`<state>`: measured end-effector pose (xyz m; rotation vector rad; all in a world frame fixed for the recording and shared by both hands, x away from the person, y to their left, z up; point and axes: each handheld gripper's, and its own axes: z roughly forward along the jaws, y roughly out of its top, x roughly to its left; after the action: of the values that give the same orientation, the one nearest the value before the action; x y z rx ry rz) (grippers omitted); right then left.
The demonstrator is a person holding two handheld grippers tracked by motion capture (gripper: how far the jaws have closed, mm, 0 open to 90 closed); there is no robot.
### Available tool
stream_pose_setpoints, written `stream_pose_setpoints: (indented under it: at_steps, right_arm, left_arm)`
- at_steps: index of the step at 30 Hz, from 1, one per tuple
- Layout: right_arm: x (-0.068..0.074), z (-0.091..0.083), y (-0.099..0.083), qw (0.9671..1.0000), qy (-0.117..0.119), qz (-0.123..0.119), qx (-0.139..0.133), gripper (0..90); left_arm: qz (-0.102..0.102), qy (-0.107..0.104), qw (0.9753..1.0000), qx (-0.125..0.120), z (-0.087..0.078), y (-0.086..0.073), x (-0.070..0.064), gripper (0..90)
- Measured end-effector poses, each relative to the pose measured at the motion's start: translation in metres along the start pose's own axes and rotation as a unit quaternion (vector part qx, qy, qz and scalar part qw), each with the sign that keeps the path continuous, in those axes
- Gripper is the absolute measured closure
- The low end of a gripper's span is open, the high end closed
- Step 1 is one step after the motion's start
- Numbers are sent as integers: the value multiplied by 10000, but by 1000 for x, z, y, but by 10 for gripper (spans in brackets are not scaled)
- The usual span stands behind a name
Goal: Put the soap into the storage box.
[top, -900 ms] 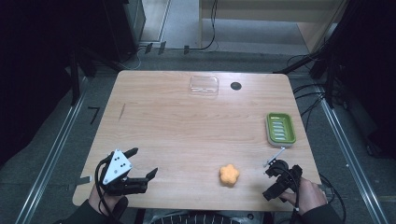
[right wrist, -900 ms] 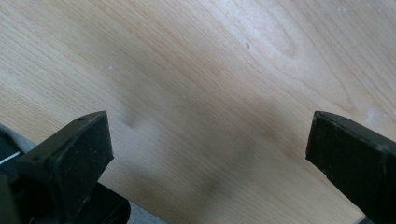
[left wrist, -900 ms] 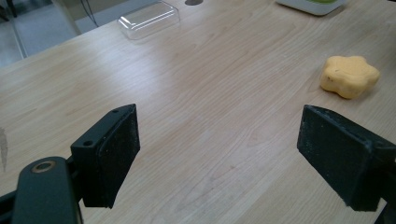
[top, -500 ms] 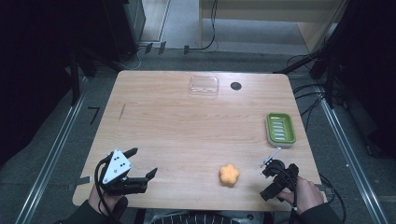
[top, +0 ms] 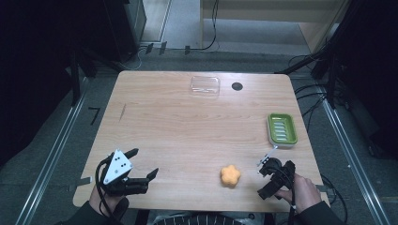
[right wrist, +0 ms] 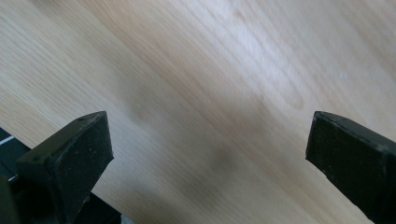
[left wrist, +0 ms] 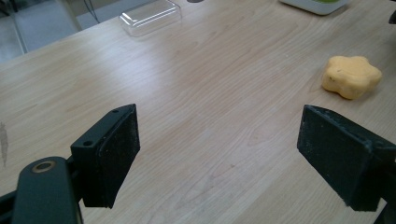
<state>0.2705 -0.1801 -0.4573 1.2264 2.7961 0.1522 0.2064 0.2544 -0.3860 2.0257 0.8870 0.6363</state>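
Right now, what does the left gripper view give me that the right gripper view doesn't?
The left gripper view alone shows the orange flower-shaped sponge lying ahead to the right, the clear plastic lid at the far edge, and a corner of the green soap dish. The right gripper view alone shows the near table edge at lower left. Both share bare wooden table between wide-open black fingers, holding nothing.

Sponge (top: 230, 176) on table (top: 187, 126), between grippers.

Pale wood-grain counter (top: 187, 136); orange flower-shaped sponge (top: 230, 176); green ribbed soap dish with white rim (top: 282, 130); clear plastic lid (top: 205, 86); black tongs (left wrist: 219, 154), left one bearing a grey dotted plate.
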Motion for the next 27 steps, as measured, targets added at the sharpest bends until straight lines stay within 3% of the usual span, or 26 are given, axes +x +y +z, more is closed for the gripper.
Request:
stream_pose_setpoints:
  at_steps: [13,27]
  right_arm:
    - [20,-3,22,9993,18,-365,-92,4]
    - [45,-5,50,9959,77,-890,-122,4]
  left_arm:
    - [-33,11,10000,-41,-2,-2,2,136]
    - [-42,26,10000,-61,-2,-3,2,136]
